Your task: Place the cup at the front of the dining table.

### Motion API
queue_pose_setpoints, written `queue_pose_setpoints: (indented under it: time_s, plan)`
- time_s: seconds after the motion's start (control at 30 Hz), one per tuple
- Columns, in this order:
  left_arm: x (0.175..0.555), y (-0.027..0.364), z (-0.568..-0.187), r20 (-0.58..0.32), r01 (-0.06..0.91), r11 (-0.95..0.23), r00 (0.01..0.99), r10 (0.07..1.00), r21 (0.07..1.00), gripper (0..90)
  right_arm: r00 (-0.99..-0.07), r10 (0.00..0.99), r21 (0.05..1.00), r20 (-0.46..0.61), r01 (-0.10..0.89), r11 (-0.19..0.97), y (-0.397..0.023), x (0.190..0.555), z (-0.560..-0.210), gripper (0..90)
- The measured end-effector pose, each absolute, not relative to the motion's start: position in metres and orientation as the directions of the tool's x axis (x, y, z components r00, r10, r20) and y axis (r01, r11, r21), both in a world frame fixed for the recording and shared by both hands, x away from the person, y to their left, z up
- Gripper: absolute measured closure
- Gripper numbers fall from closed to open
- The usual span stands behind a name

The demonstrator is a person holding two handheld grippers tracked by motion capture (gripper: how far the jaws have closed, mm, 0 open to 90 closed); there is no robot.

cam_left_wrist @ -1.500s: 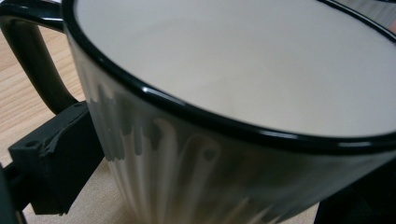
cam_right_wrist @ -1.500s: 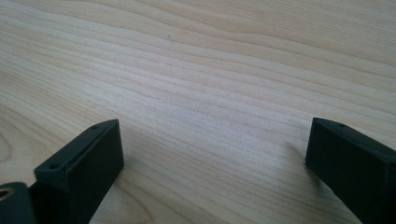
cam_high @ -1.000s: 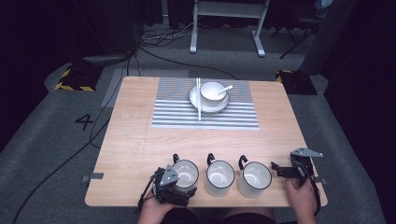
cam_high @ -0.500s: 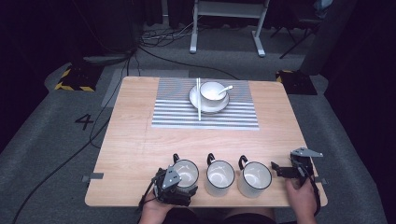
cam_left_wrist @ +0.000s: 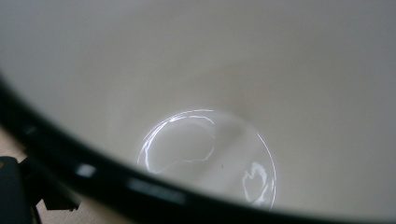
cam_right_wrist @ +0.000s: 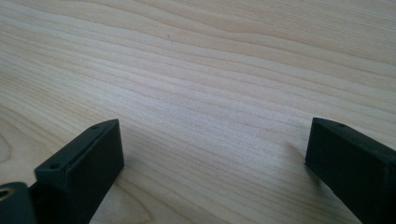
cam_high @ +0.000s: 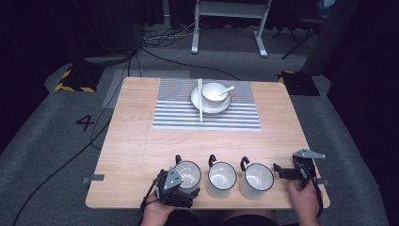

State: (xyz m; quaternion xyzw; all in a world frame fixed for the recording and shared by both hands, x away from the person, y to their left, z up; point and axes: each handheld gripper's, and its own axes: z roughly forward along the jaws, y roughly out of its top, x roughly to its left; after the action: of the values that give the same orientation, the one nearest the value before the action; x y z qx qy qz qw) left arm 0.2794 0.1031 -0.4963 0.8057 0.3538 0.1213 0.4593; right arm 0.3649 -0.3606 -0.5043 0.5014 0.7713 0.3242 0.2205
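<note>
Left tool [cam_high: 181, 188] at mug [cam_high: 188, 173] rim.

The table [cam_high: 141, 141] is light wood with plain grain. Just past the left gripper's fingertips [cam_high: 181, 186] sits the first of three white mugs [cam_high: 188, 175], then two more [cam_high: 221, 178] [cam_high: 256, 179] in a row toward the right gripper's fingers [cam_high: 282, 172]. Way beyond all the fingers, a striped mat [cam_high: 174, 113] lies at the far side, carrying a plate [cam_high: 196, 100].
</note>
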Motion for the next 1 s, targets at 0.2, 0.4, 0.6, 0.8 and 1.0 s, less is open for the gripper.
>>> queue_pose_setpoints:
  time_s: [0.2, 0.4, 0.6, 0.8, 1.0]
  plan:
    - [0.278, 0.105, -0.481, -0.098, 0.427, -0.348, 0.737, 0.669, 0.834, 3.4, -0.399, 0.917, 0.721, -0.015, 0.631, 0.286, -0.361, 0.365, -0.504, 4.6]
    - [0.277, 0.108, -0.457, -0.11, 0.428, -0.37, 0.763, 0.637, 0.825, 3.4, -0.4, 0.916, 0.721, -0.015, 0.63, 0.287, -0.361, 0.365, -0.504, 4.6]
    - [0.283, 0.111, -0.437, -0.125, 0.434, -0.364, 0.766, 0.631, 0.824, 3.4, -0.4, 0.917, 0.721, -0.014, 0.631, 0.286, -0.361, 0.365, -0.504, 4.6]
    - [0.294, 0.115, -0.418, -0.135, 0.447, -0.356, 0.757, 0.64, 0.82, 3.5, -0.399, 0.917, 0.722, -0.013, 0.631, 0.284, -0.361, 0.365, -0.504, 4.8]
    - [0.306, 0.118, -0.395, -0.13, 0.45, -0.362, 0.754, 0.644, 0.816, 3.5, -0.398, 0.917, 0.722, -0.008, 0.632, 0.281, -0.361, 0.365, -0.504, 5.3]
